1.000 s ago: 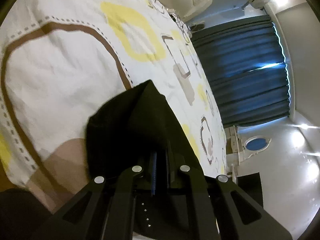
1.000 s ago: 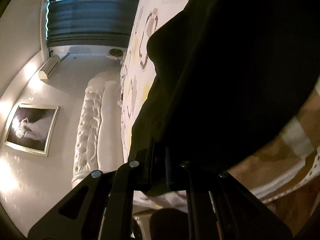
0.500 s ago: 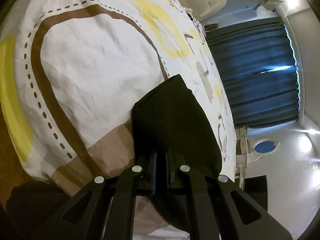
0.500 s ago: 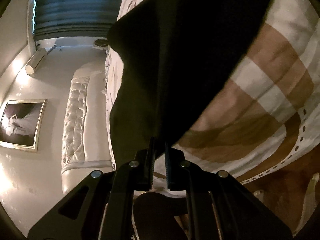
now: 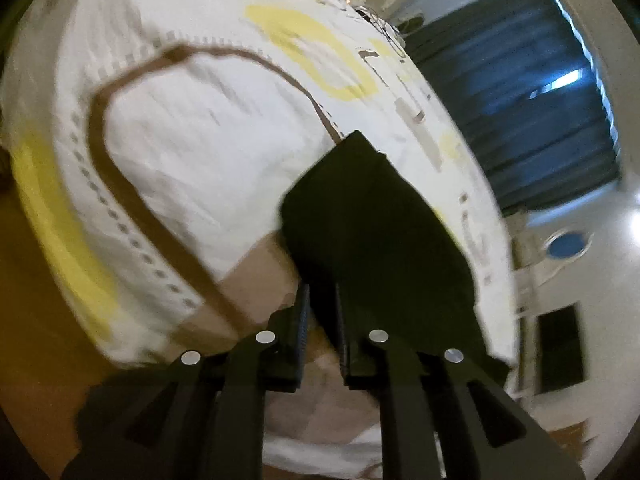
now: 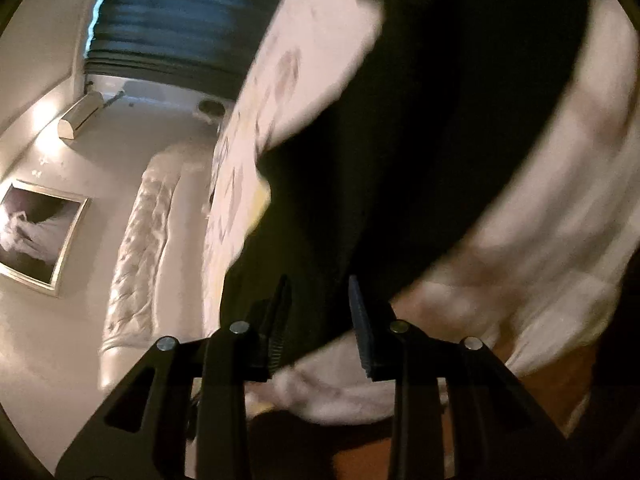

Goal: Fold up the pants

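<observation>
The black pants (image 5: pixel 372 232) lie on the patterned white bedspread (image 5: pixel 192 152), stretching away from the near edge of the bed. My left gripper (image 5: pixel 321 320) is open, its fingers apart at the near end of the pants. In the right wrist view the pants (image 6: pixel 400 140) run as a dark band across the bed. My right gripper (image 6: pixel 318 316) is open, its fingers wide apart over the near end of the cloth. Both views are blurred by motion.
The bedspread (image 6: pixel 540 220) has brown, yellow and grey shapes. A dark blue curtain (image 5: pixel 540 120) hangs past the far side. A tufted white headboard (image 6: pixel 140 248), a framed picture (image 6: pixel 32 232) and an air conditioner (image 6: pixel 80 116) line the wall. Brown floor (image 5: pixel 36 300) lies below the bed's edge.
Both grippers were shut on the pants; now both have opened and let the cloth go. The pants have come down flat on the bed, and both grippers have drawn back slightly.
</observation>
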The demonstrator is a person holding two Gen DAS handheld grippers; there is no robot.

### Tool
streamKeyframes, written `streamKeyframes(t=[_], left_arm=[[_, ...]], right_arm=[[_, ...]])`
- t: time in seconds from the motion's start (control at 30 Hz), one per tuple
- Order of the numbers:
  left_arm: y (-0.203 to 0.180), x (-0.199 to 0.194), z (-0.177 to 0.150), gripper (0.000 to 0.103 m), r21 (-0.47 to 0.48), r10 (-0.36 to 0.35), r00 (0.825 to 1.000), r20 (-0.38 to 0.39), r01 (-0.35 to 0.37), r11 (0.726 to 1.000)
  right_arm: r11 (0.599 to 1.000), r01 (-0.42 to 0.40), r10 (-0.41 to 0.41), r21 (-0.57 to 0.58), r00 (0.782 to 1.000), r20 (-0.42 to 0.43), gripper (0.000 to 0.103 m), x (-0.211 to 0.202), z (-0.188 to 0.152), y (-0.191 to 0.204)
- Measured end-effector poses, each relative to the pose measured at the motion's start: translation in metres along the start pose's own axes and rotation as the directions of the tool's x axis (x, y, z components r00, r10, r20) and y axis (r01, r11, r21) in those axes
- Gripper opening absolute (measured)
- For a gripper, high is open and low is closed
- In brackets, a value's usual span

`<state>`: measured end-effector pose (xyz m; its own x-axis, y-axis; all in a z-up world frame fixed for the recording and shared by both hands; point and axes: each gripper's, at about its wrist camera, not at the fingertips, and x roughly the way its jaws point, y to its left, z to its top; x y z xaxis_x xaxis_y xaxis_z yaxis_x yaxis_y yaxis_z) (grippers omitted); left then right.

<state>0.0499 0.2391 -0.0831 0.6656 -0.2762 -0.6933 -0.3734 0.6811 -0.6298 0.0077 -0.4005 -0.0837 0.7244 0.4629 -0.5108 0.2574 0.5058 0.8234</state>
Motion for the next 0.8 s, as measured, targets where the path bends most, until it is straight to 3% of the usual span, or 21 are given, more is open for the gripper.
streamKeyframes(t=[0.03,0.1,0.13,0.2,0.27,0.37,0.5,0.6,0.7,0.8], left_arm=[[-0.002,-0.005,-0.001,0.015,0.032,0.033,0.999,0.013,-0.034,0.999],[-0.007,-0.013,-0.002,0.043,0.082,0.074,0.996,0.045,-0.077,0.994],[-0.012,-0.015,-0.002,0.049,0.103,0.083,0.995,0.061,-0.089,0.991],[-0.024,-0.015,-0.001,0.054,0.138,0.059,0.996,0.069,-0.068,0.988],[-0.036,-0.009,-0.001,0.058,0.146,0.019,0.998,0.055,-0.027,0.989],[-0.046,0.005,-0.004,0.061,0.132,-0.018,1.0,0.014,0.016,0.991],[-0.054,0.026,-0.012,0.061,0.107,-0.04,0.998,-0.05,0.045,0.993],[-0.058,0.035,-0.017,0.062,0.122,-0.034,0.996,-0.078,0.043,0.992],[-0.06,0.038,-0.019,0.066,0.145,-0.026,0.996,-0.083,0.038,0.989],[-0.061,0.04,-0.018,0.068,0.149,-0.029,0.996,-0.086,0.042,0.988]], right_arm=[[0.999,0.035,-0.034,-0.038,0.999,0.029,0.044,-0.006,0.015,0.004],[0.981,0.124,-0.113,-0.15,0.99,0.079,0.046,-0.011,0.049,0.019],[0.958,0.187,-0.167,-0.217,0.98,0.109,0.047,-0.011,0.063,0.026],[0.852,0.36,-0.314,-0.38,0.932,0.181,0.049,0.005,0.092,0.046],[0.739,0.487,-0.418,-0.467,0.874,0.249,0.049,0.028,0.115,0.057],[0.69,0.541,-0.507,-0.48,0.835,0.213,0.049,0.065,0.151,0.047],[0.553,0.634,-0.622,-0.541,0.746,0.239,0.049,0.105,0.175,0.049],[0.46,0.696,-0.702,-0.551,0.665,0.255,0.049,0.132,0.187,0.048],[0.422,0.709,-0.74,-0.565,0.63,0.238,0.049,0.156,0.195,0.042],[0.335,0.718,-0.774,-0.611,0.579,0.255,0.053,0.176,0.192,0.042]])
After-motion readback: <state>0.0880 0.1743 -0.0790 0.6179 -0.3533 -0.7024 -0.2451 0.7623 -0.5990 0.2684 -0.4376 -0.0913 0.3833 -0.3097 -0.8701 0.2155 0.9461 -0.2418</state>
